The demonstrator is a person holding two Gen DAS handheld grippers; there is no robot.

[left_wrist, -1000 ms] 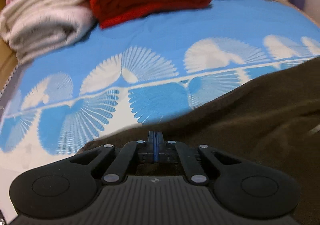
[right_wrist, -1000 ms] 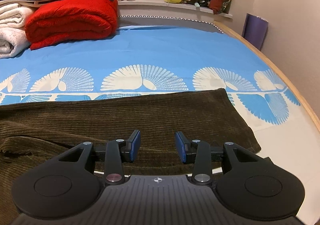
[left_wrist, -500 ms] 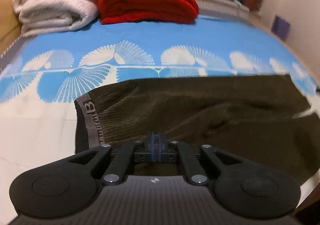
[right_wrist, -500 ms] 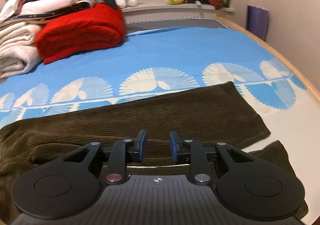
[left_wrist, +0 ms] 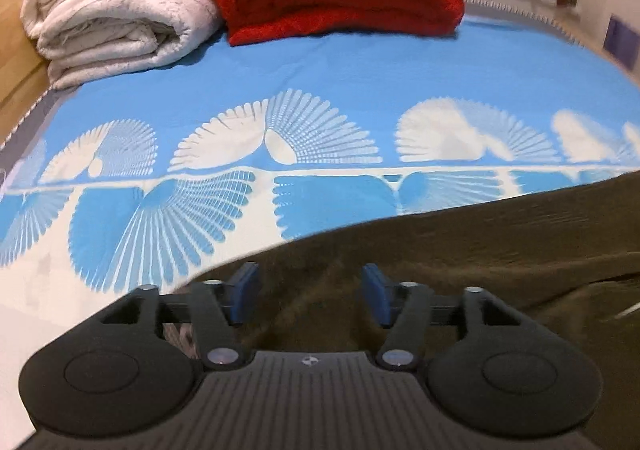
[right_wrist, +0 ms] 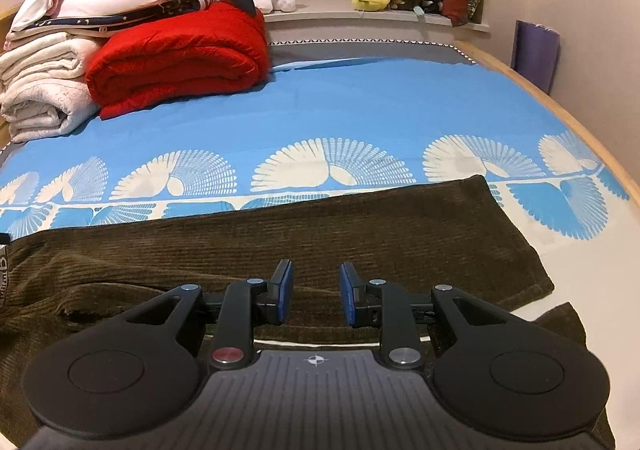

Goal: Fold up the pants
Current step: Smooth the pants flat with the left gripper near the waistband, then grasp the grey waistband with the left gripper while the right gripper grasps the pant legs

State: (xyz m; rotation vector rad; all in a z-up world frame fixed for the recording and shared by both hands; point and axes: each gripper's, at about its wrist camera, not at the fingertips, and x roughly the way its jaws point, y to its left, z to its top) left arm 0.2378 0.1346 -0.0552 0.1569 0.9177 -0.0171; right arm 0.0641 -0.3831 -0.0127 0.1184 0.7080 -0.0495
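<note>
Now the pants (right_wrist: 280, 238) lie flat across the near part of the bed (right_wrist: 360, 101), legs stretched toward the right. Both claws hover over the brown corduroy: the left gripper (left_wrist: 310, 296) has its 2 fingers wide apart and holds nothing; the right gripper (right_wrist: 316, 292) is partly open, also empty. Folded blankets (right_wrist: 176, 57) sit stacked at the far left.
</note>
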